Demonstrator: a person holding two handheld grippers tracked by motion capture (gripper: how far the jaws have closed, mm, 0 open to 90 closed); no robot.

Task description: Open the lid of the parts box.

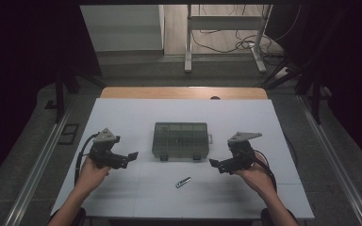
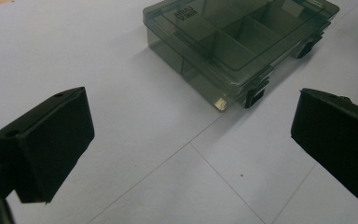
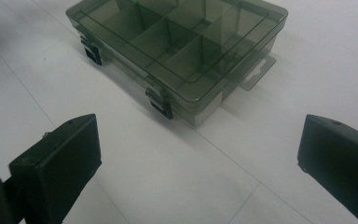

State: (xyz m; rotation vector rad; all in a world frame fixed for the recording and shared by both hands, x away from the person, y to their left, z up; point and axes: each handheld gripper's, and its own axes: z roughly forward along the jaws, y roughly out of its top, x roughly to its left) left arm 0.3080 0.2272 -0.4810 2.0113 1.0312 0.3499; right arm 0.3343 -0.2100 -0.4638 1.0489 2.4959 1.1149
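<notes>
High view: white worktop carries a closed smoky compartment box at centre, left tongs at its 8 o'clock and right tongs at its 4 o'clock, both gaping, empty, and a small metal clip at 6 o'clock.
</notes>
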